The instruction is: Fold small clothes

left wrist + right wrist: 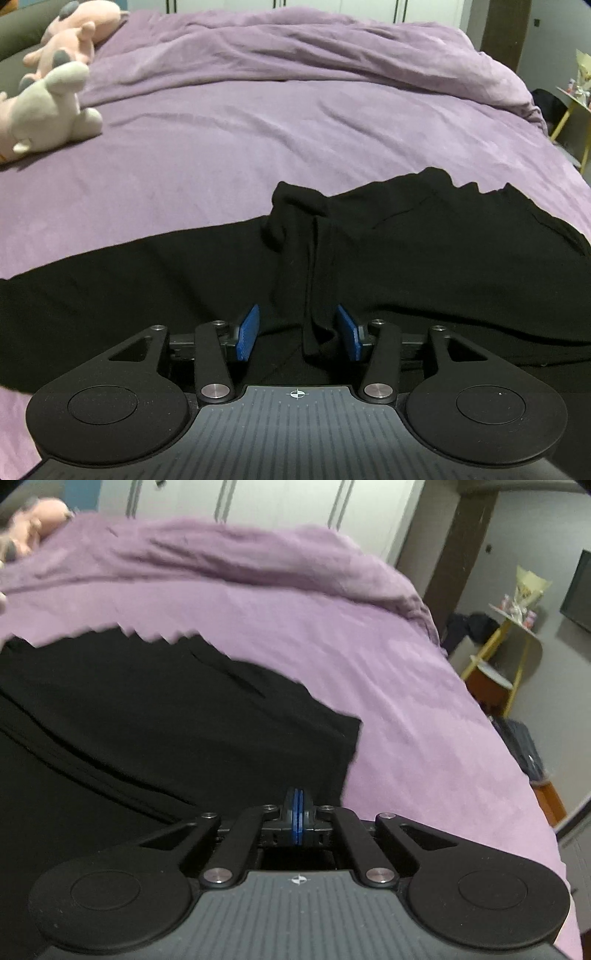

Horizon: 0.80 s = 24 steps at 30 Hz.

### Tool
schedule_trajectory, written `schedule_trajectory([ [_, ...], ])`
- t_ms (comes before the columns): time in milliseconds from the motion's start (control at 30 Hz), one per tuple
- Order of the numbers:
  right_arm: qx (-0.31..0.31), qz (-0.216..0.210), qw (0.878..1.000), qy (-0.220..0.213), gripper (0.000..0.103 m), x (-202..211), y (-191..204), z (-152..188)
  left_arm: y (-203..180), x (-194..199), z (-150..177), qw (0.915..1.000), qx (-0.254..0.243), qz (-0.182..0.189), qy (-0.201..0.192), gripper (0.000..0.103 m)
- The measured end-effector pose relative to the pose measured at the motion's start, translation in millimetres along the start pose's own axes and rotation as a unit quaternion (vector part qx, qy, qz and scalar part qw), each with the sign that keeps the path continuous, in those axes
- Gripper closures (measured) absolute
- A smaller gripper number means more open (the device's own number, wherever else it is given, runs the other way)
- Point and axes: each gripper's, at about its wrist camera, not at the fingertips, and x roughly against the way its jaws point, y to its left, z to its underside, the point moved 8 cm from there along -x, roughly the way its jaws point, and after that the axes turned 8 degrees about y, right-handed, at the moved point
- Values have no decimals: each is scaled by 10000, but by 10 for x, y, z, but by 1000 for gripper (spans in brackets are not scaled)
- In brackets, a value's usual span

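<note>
A black garment (406,266) lies spread across the purple bed sheet (221,155), with a raised fold of cloth running down its middle. My left gripper (297,332) is open just above the garment, and the fold hangs between its blue pads beside the right pad (347,338). In the right wrist view the same black garment (147,716) fills the left side. My right gripper (298,812) has its blue pads pressed together at the garment's near right edge; I cannot see cloth between them.
A rumpled purple duvet (295,48) is bunched at the far side of the bed. Plush toys (55,96) lie at the far left. A yellow-legged side table (513,635) and dark bags stand on the floor to the right of the bed.
</note>
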Motion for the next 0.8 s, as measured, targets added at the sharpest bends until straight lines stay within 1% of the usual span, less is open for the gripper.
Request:
schedule_trajectory([
  [33, 67, -36, 10000, -27, 103, 28, 34, 30, 6, 9, 9, 10000, 26, 30, -2, 50],
  [67, 141, -38, 9998, 128, 103, -18, 71, 94, 25, 18, 17, 9999, 79, 76, -1, 47],
  [100, 212, 2, 9989, 410, 103, -111, 96, 170, 60, 24, 29, 9998, 169, 125, 18, 43],
  [167, 431, 147, 9982, 381, 103, -103, 133, 178, 171, 46, 60, 9986, 485, 164, 118, 38],
  [200, 383, 163, 9981, 455, 101, -56, 143, 150, 256, 80, 78, 9970, 717, 261, 149, 38],
  [233, 219, 18, 9986, 472, 101, 18, 146, 121, 362, 140, 96, 9944, 968, 393, 143, 38],
  [267, -9, -281, 9987, 418, 98, 118, 145, 99, 489, 215, 117, 9914, 1208, 491, 126, 38],
  [300, -274, -644, 9969, 345, 87, 229, 145, 88, 642, 305, 146, 9876, 1464, 567, 93, 38],
  [333, -539, -1034, 9928, 272, 78, 361, 154, 99, 805, 398, 182, 9835, 1691, 639, 48, 38],
  [367, -708, -1303, 9887, 213, 65, 457, 169, 120, 993, 503, 226, 9792, 1904, 708, -16, 37],
  [400, -836, -1526, 9846, 175, 60, 566, 193, 159, 1214, 616, 281, 9744, 2122, 735, -110, 34],
  [467, -964, -1903, 9767, 238, 59, 752, 263, 283, 1673, 791, 390, 9673, 2462, 558, -257, 32],
  [500, -1035, -2071, 9722, 351, 58, 796, 291, 349, 1959, 863, 458, 9633, 2644, 349, -313, 32],
  [533, -1200, -2274, 9648, 544, 58, 844, 311, 423, 2181, 903, 512, 9594, 2795, 157, -351, 32],
  [567, -1527, -2619, 9496, 794, 58, 893, 337, 511, 2464, 948, 596, 9517, 3042, -120, -392, 34],
  [600, -1845, -2947, 9329, 940, 58, 925, 342, 558, 2691, 981, 663, 9441, 3251, -306, -456, 34],
  [633, -2118, -3185, 9179, 1053, 58, 953, 355, 593, 2869, 1001, 711, 9380, 3402, -394, -535, 35],
  [667, -2289, -3292, 9091, 1131, 58, 970, 373, 645, 3071, 1005, 776, 9301, 3592, -450, -621, 39],
  [700, -2351, -3275, 9078, 1153, 58, 975, 385, 682, 3228, 992, 826, 9230, 3763, -440, -674, 42],
  [733, -2365, -3177, 9108, 1168, 58, 975, 395, 713, 3346, 964, 864, 9166, 3920, -375, -696, 44],
  [767, -2416, -3102, 9112, 1232, 58, 970, 412, 750, 3472, 927, 884, 9081, 4120, -283, -697, 49],
  [800, -2480, -3115, 9078, 1314, 58, 1002, 458, 805, 3588, 874, 916, 8989, 4322, -163, -701, 55],
])
